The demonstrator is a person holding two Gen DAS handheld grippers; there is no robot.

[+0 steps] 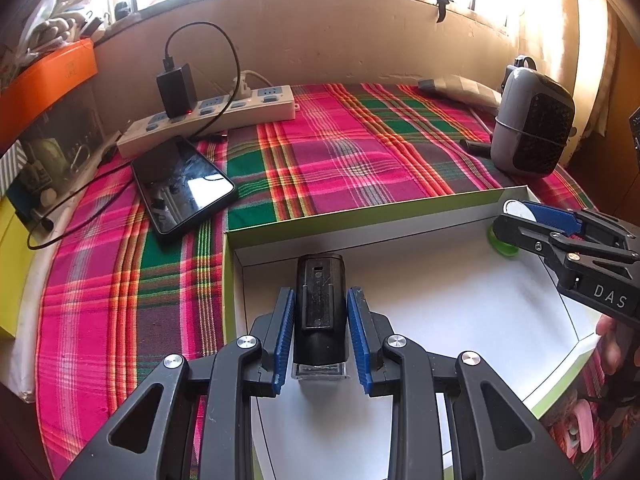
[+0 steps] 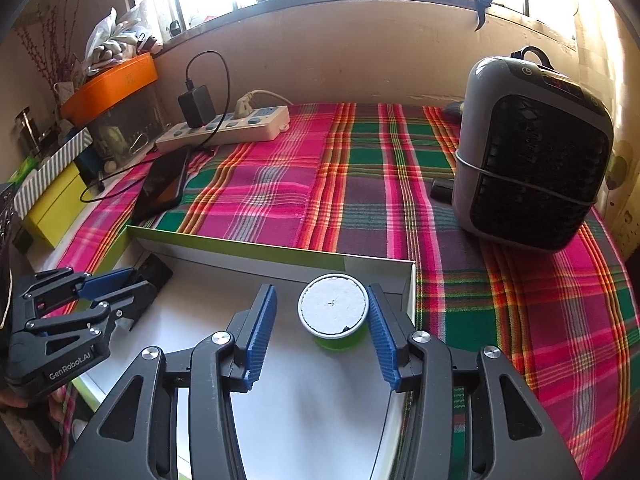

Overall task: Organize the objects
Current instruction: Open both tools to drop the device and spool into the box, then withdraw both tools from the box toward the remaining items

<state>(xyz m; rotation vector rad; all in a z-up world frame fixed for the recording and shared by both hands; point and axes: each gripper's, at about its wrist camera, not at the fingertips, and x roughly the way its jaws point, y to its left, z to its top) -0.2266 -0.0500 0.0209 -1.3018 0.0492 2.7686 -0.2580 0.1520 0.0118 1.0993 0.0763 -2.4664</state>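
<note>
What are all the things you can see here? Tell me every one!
box: 1, white with green rim, near edge of the cloth
black device: 1, black, in the box, between left gripper's jaws
tub: 1, green with white lid, box's right corner
cloth: 1, pink and green plaid, under it all
phone: 1, black, left of box
power strip: 1, white, back left
charger: 1, black, plugged into strip
fan: 1, grey and black, right
orange box: 1, far left
left gripper: black, blue pads, round the device
right gripper: black, blue pads, open round tub
</note>
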